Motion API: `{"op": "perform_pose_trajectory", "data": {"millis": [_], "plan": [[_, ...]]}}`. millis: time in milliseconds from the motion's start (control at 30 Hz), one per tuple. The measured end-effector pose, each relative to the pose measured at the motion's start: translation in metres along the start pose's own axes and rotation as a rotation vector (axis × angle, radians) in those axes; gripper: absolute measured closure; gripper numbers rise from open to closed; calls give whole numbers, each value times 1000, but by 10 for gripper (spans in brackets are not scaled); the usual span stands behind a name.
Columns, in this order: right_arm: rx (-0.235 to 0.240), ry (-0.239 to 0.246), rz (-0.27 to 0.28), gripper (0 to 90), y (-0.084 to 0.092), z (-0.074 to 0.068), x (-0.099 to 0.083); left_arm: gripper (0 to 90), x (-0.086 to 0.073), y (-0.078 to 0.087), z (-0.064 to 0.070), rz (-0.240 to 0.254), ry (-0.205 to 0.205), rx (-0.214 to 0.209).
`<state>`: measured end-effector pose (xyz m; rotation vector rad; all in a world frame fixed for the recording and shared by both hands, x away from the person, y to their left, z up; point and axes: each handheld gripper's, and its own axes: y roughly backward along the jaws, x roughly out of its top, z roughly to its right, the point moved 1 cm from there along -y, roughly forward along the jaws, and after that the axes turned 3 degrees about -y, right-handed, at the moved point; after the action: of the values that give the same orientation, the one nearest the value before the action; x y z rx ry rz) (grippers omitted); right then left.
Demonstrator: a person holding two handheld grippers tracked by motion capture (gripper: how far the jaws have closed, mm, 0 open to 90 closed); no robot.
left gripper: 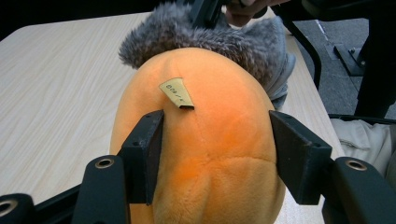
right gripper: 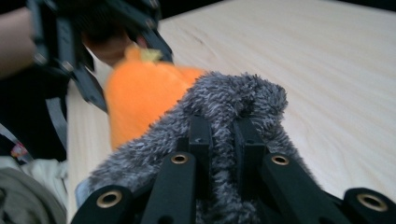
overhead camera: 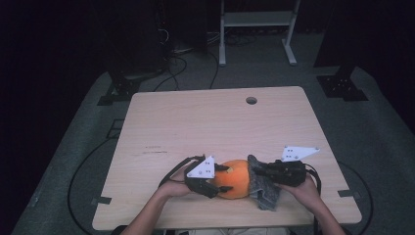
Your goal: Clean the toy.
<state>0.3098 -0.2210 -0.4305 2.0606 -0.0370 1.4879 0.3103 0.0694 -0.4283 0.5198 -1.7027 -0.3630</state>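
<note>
An orange plush ball (overhead camera: 234, 178) lies near the table's front edge, with a small paper tag (left gripper: 176, 92) on top. A grey fuzzy cloth (overhead camera: 263, 190) wraps its right end. My left gripper (overhead camera: 219, 179) comes in from the left, and its two pads press the plush's sides (left gripper: 217, 135). From the right, my right gripper (overhead camera: 258, 171) is shut on a fold of the grey cloth (right gripper: 233, 93), its jaws nearly together (right gripper: 224, 128). The plush (right gripper: 140, 98) shows blurred behind the cloth. A hand holds each gripper.
The light wooden table (overhead camera: 195, 122) has a round cable hole (overhead camera: 251, 100) near its far edge. A white metal stand (overhead camera: 257, 19) and cables sit on the dark floor beyond. The front edge is close below the plush.
</note>
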Motion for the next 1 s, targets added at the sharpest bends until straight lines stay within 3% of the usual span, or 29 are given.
{"op": "perform_pose_trajectory", "data": {"millis": [100,167,333,500,733,833,1000], "plan": [[-43,8,-43,799,2,3,-4,388,0,0,-1,1,0,-5],[-41,0,-47,799,4,4,-5,389,-1,1,-1,2,-5,-9],[14,-7,28,799,7,1,2,389,-1,2,-1,3,-5,-12],[4,-26,-2,799,-1,2,-1,378,-2,3,-4,1,1,-6],[-39,-36,-62,799,1,7,-9,328,-5,7,-10,3,52,13],[-17,-21,-7,799,9,2,-1,339,-5,6,-10,9,52,5],[56,26,63,799,5,-14,16,360,-1,2,-3,-4,-8,-13]]}}
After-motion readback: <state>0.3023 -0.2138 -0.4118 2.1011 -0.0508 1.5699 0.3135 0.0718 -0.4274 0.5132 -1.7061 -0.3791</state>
